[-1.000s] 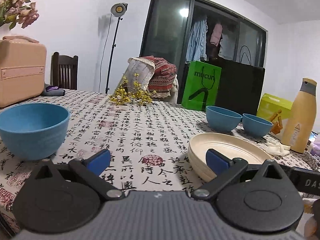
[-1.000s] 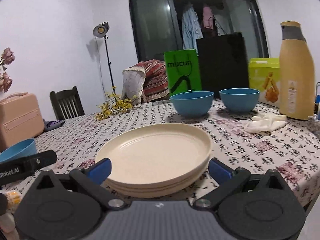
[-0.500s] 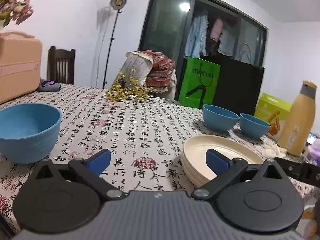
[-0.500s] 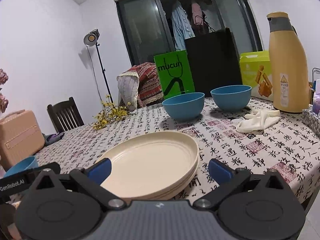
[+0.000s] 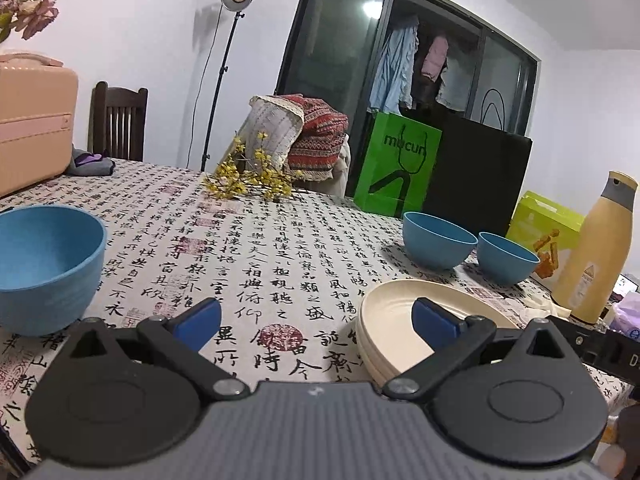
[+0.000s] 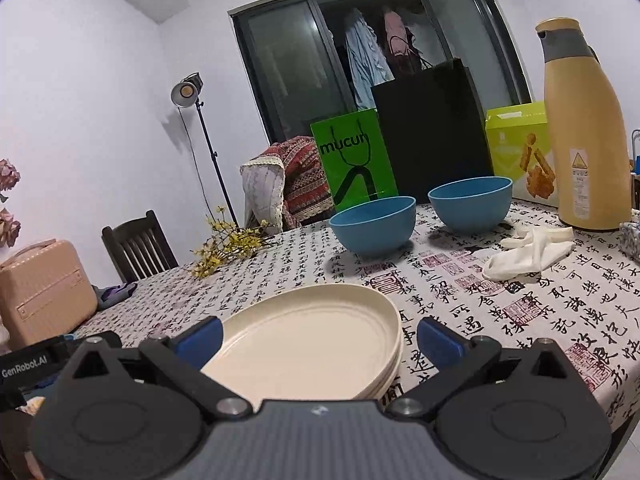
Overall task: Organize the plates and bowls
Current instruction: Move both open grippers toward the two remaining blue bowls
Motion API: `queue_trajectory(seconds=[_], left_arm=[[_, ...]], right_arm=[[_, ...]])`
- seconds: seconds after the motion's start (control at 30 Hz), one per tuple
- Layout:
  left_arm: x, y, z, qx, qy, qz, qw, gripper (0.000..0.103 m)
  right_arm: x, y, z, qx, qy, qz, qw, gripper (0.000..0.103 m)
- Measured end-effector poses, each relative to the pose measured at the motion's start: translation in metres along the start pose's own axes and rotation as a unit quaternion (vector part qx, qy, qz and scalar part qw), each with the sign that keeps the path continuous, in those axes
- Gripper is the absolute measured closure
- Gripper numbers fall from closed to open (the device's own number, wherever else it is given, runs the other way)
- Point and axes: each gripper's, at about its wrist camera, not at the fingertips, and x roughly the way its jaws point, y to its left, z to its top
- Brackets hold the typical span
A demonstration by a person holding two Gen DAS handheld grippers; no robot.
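Both views tilt and lift a touch from a moment ago, yet nothing on the patterned tablecloth (image 6: 540, 312) has shifted: no sorting under way. The stack of cream round plates (image 6: 312, 340) sits near the table's front edge. The right gripper (image 6: 320, 338), jaws spread wide and empty, frames it without touching. The left gripper (image 5: 316, 322) gapes, also empty. One blue plastic bowl (image 5: 44, 264) waits at the left edge; two blue bowls (image 6: 420, 216) stand toward the far side.

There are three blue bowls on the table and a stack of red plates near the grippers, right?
Nearly. The stack of plates is cream, not red, as the right wrist view shows. The three blue bowls are right: one blue bowl by the left side, two blue bowls farther back.
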Motion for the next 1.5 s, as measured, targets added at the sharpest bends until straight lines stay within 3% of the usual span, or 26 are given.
queue_trajectory(seconds=[0.33, 0.67, 0.87, 1.0, 1.23, 1.5], left_arm=[[-0.007, -0.007, 0.002, 0.004, -0.018, -0.019, 0.9997, 0.0], [0.001, -0.008, -0.002, 0.002, 0.017, -0.028, 0.9995, 0.0], [-0.003, -0.004, -0.006, -0.007, 0.014, -0.039, 0.9991, 0.0], [-0.003, -0.004, -0.005, -0.003, 0.015, -0.023, 0.9996, 0.0], [0.001, -0.013, 0.011, 0.036, -0.01, -0.005, 0.9993, 0.0], [0.025, -0.023, 0.043, 0.032, -0.008, -0.018, 0.9993, 0.0]], right_arm=[[0.002, -0.008, 0.001, 0.01, 0.001, -0.012, 1.0, 0.0], [0.002, -0.011, 0.0, 0.014, 0.003, -0.014, 1.0, 0.0], [0.002, -0.013, -0.003, 0.016, 0.008, -0.013, 1.0, 0.0], [0.004, -0.015, -0.003, 0.015, 0.008, -0.014, 1.0, 0.0], [0.015, -0.02, 0.009, 0.008, 0.003, -0.017, 1.0, 0.0], [0.028, -0.028, 0.038, -0.014, -0.019, -0.031, 0.999, 0.0]])
